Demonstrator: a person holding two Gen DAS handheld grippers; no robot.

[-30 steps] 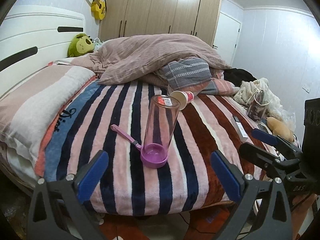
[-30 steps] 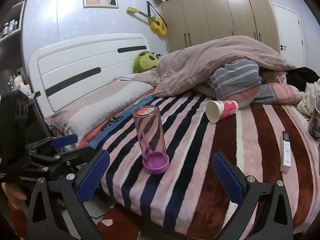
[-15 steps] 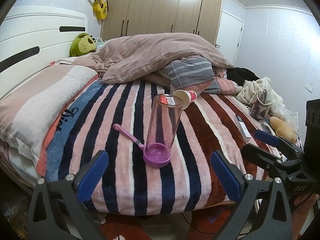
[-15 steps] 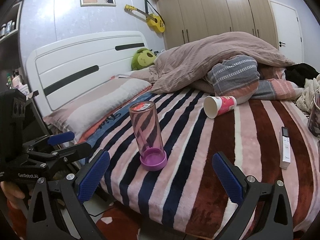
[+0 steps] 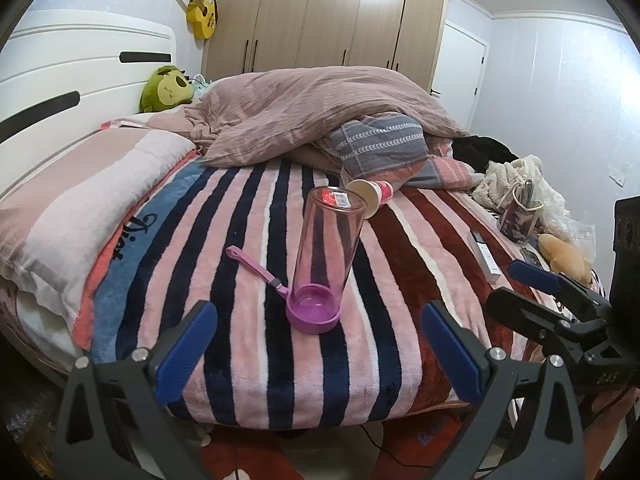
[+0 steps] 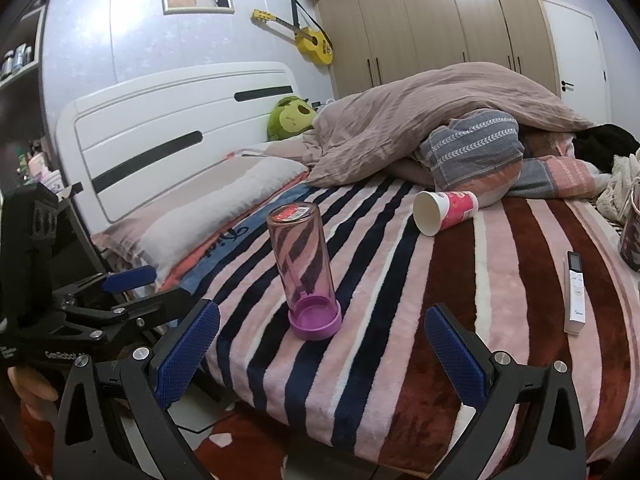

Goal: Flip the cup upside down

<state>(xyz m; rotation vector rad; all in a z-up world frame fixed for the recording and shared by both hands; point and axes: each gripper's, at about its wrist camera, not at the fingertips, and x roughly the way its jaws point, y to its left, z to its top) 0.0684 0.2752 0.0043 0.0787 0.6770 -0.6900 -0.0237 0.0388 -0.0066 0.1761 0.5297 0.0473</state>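
A tall clear pink cup [image 5: 326, 252] with a purple lid stands lid-down on the striped blanket, its base with a red sticker on top; it also shows in the right wrist view [image 6: 306, 268]. Its purple strap [image 5: 256, 266] lies to its left. My left gripper [image 5: 320, 354] is open and empty, off the bed's front edge, short of the cup. My right gripper [image 6: 320, 356] is open and empty, also short of the cup. Each gripper shows in the other's view: the right one [image 5: 536, 280] and the left one [image 6: 132, 284].
A red-and-white paper cup [image 6: 444, 212] lies on its side behind the pink cup. A white remote [image 6: 575, 292] lies to the right. A heaped quilt [image 5: 320, 112], pillows and a green plush [image 5: 166, 88] are at the back. A bag [image 5: 520, 216] and clothes sit far right.
Both grippers have moved slightly closer to the cup and stay open. The cup has not moved.
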